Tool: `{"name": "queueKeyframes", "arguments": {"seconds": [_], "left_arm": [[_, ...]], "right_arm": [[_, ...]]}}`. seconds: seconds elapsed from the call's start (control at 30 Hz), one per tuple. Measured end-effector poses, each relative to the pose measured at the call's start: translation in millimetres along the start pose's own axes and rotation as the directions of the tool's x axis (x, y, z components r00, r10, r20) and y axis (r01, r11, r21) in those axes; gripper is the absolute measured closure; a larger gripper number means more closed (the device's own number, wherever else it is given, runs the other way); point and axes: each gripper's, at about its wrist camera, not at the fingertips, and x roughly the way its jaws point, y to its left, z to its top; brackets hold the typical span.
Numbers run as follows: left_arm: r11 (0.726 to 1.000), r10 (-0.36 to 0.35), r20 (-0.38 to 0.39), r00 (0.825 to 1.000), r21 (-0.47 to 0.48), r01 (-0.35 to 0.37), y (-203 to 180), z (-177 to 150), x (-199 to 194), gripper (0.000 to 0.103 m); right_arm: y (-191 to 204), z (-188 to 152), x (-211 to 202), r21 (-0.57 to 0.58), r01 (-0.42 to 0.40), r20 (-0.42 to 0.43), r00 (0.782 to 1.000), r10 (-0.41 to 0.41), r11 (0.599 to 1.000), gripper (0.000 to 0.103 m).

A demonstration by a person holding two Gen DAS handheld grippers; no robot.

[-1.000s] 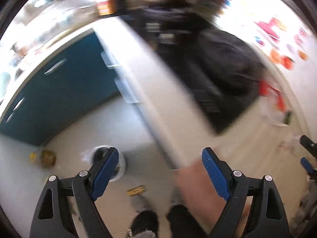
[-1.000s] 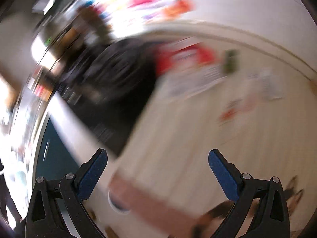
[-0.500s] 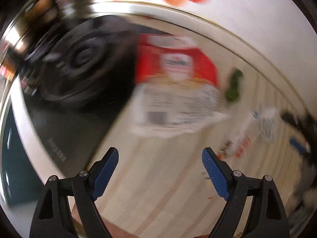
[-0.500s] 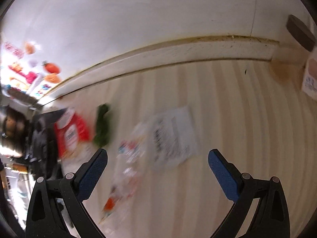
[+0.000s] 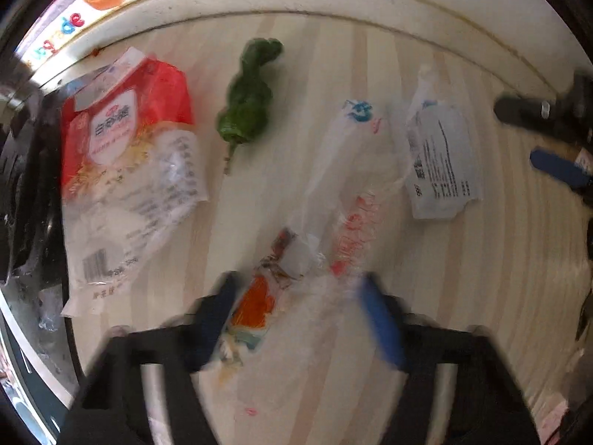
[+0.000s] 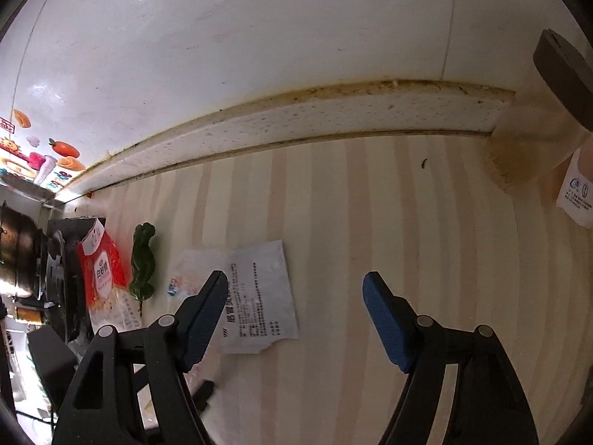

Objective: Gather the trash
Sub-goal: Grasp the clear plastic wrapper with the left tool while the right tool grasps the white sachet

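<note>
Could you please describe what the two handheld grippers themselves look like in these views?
Both look identical. The right gripper has a black plastic frame with triangular cut-outs, two angled fingers, round silver pivot pins at the joints, and textured blue pads on the inner faces. The left gripper shows the same black body and blue pads, blurred here. No cables, markings or sleeves are visible.

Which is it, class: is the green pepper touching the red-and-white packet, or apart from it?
Apart. The left wrist view shows bare striped countertop between the green pepper and the red-and-white packet; neither overlaps the other.
</note>
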Motion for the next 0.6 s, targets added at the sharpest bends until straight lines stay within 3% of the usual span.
{"name": "queueKeyframes", "arguments": {"seconds": [0.03,0.1,0.27,0.37,0.43,0.47,0.53,0.57,0.6], "left_arm": [[1.000,-0.008,-0.004,1.000,-0.016,0.008,5.5,0.9,-3.1,0.101],[0.996,-0.043,-0.010,0.999,-0.075,0.042,17.6,1.7,-6.6,0.101],[0.986,0.016,0.024,1.000,-0.166,-0.012,41.3,-9.8,-23.7,0.101],[0.977,0.052,0.037,0.998,-0.210,-0.043,49.5,-26.8,-36.5,0.101],[0.972,0.080,0.035,0.996,-0.225,-0.070,51.2,-38.6,-40.0,0.101],[0.970,0.080,0.028,0.996,-0.234,-0.072,51.7,-44.5,-39.5,0.101],[0.962,0.071,0.019,0.997,-0.265,-0.064,54.7,-57.3,-38.1,0.101],[0.960,0.067,0.016,0.998,-0.275,-0.060,54.5,-56.6,-37.2,0.101],[0.956,0.058,0.015,0.998,-0.290,-0.051,56.0,-62.2,-37.2,0.101]], "right_arm": [[-1.4,-0.6,1.1,0.000,-0.003,-0.002,1.000,0.003,1.000,0.026],[0.0,-3.1,5.7,-0.006,-0.004,-0.009,1.000,0.004,1.000,0.026],[21.3,-12.9,26.7,-0.068,0.003,-0.042,0.999,-0.005,0.998,0.026],[46.8,-24.1,42.1,-0.177,0.092,-0.024,0.995,-0.098,0.980,0.021],[66.5,-35.7,53.0,-0.276,0.205,0.026,0.978,-0.206,0.939,0.027],[71.9,-41.4,55.4,-0.299,0.237,0.063,0.971,-0.229,0.924,0.043],[78.5,-48.9,54.2,-0.307,0.244,0.106,0.969,-0.222,0.920,0.091],[80.6,-50.7,55.3,-0.310,0.237,0.097,0.971,-0.217,0.921,0.102],[82.2,-54.0,56.7,-0.306,0.221,0.081,0.975,-0.206,0.926,0.102]]}}
